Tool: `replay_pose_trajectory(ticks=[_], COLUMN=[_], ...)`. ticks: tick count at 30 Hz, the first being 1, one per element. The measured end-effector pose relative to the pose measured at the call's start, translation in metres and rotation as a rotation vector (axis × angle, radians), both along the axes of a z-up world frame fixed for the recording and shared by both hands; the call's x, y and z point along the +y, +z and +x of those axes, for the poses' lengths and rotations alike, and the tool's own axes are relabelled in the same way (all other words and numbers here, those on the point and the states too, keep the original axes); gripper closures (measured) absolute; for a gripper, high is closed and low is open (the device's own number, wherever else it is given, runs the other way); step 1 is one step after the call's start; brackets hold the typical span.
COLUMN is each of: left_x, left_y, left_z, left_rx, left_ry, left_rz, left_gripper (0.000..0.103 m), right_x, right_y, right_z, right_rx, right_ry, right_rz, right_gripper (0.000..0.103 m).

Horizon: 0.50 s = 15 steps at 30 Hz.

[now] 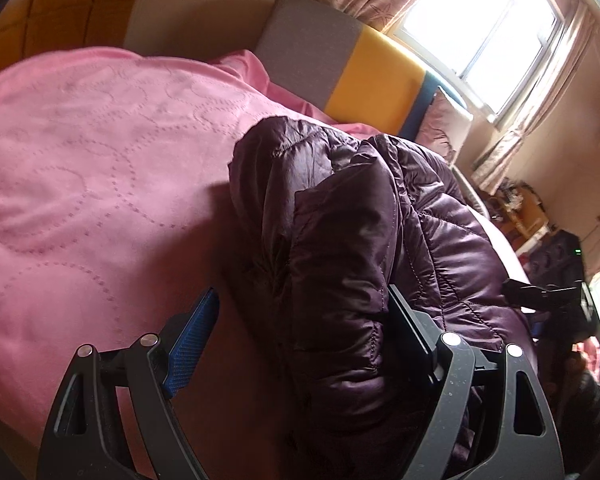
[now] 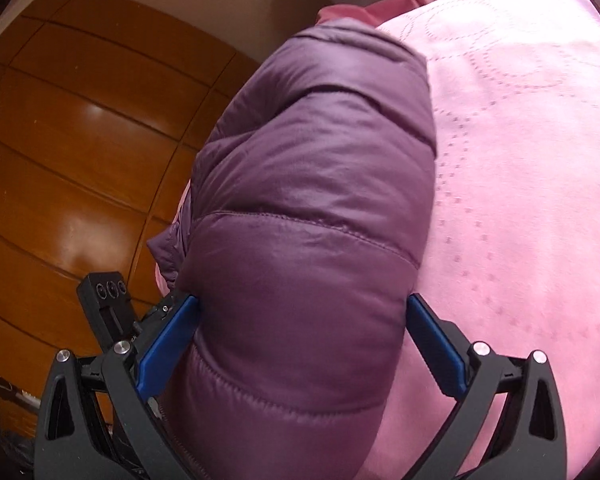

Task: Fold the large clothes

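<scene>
On pink bedspread (image 1: 80,160), near bed edge: bunched purple puffer jacket (image 1: 340,220). Left gripper (image 1: 300,320) jaws wide, jacket fold between them, left pad clear of cloth; I judge no grip. Right gripper (image 2: 304,312) straddles padded bulk, pads at both flanks; whether they squeeze, I cannot tell. Fabric looks light, soft, springy, slick. I'd pinch stitched seam (image 2: 320,224), not puff.

Your left gripper (image 1: 300,320) points downward with its jaws spread wide; the left pad (image 1: 192,340) stands free in the air, and the right finger (image 1: 412,328) lies against the jacket (image 1: 340,240). Your right gripper (image 2: 304,340) also tilts down, and both its blue pads (image 2: 168,344) press the sides of a thick fold of the jacket between them.
</scene>
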<state>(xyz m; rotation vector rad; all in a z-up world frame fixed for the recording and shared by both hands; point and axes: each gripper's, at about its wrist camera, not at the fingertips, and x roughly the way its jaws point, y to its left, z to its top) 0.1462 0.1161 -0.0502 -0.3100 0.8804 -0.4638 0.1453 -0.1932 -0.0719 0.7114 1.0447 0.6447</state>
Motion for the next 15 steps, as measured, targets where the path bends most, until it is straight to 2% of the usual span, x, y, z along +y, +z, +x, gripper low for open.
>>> replay_pose_trajectory(ticks=[3,5,6,7,8,10,15], left_x=[0.011,0.016,0.017,0.017,0.015,0.007,-0.04], left_y=[-0.015,-0.026,-0.031,-0.034,-0.035,-0.034,-0.017], left_z=[0.01,0.015,0.017,0.017,0.018,0.019,0.034], left_rx=[0.052,0.099,0.12,0.129,0.13,0.125,0.119], left_ry=[-0.035,-0.051,-0.073,-0.09,-0.099,-0.118,-0.202], left_rz=[-0.121,-0.21,-0.274,-0.313,-0.334,-0.341,-0.342], left_gripper=[0.021,0.023,0.028,0.029,0.029,0.029,0.029], right_x=[0.003,0.004,0.005,0.004,0.003,0.0,-0.028], right_y=[-0.008,-0.007,-0.004,0.001,0.006,0.019,0.054], right_z=[0.012,0.014,0.012,0.008,0.007,-0.003,-0.024], right_rx=[0.028,0.014,-0.001,-0.026,-0.048,-0.094,-0.214], right_ry=[0.035,0.048,0.047,0.046,0.043,0.041,0.002], right_rz=[0.036,0.035,0.029,0.017,0.005,-0.004,-0.05], right_gripper=[0.002,0.003,0.006,0.014,0.023,0.031,0.037])
